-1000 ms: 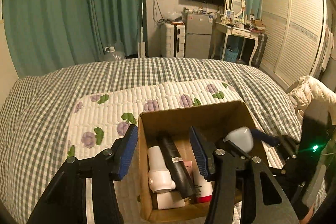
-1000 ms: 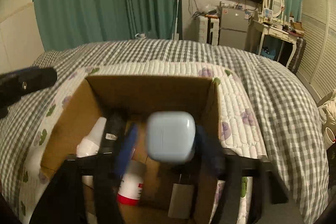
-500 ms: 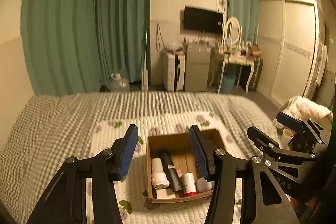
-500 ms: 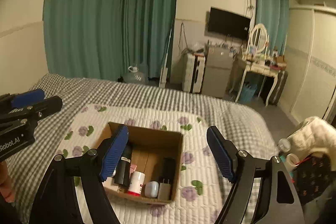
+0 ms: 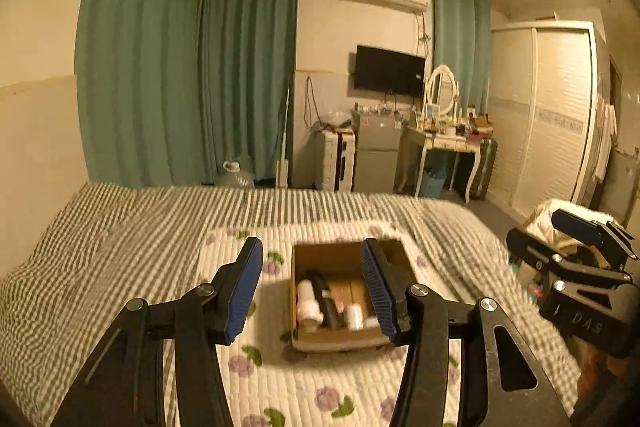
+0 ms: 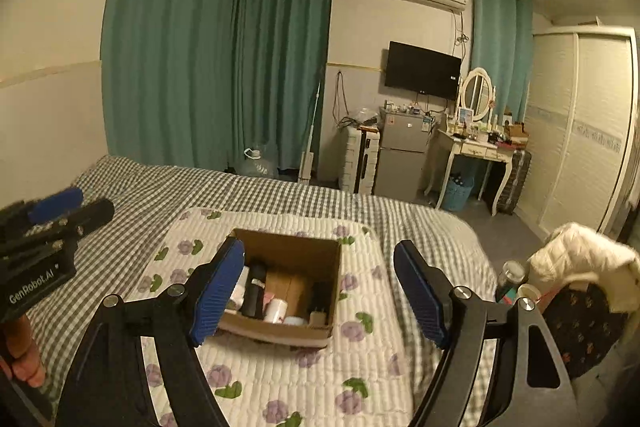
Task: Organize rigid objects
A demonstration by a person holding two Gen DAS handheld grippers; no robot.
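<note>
A brown cardboard box (image 5: 320, 259) (image 6: 294, 247) stands on a white floral quilted mat (image 5: 304, 383) (image 6: 360, 347) on the bed. Inside lie a white bottle (image 5: 307, 303), a black cylinder (image 6: 256, 291), a red-capped white bottle (image 6: 277, 309), a pale rounded case (image 6: 295, 320) and a small charger (image 6: 318, 317). My left gripper (image 5: 312, 291) is open and empty, held well above and behind the box. My right gripper (image 6: 318, 293) is open wide and empty, also held high. Each gripper shows at the edge of the other's view.
The bed has a grey checked cover (image 6: 280, 195). A chair with a white jacket (image 6: 580, 255) and bottles stands at the right bedside. Green curtains, a fridge, a dresser and a wardrobe line the far walls.
The right gripper let go of the pale rounded case into the box. Both grippers then pulled up and back, so the box now looks small and far below.
</note>
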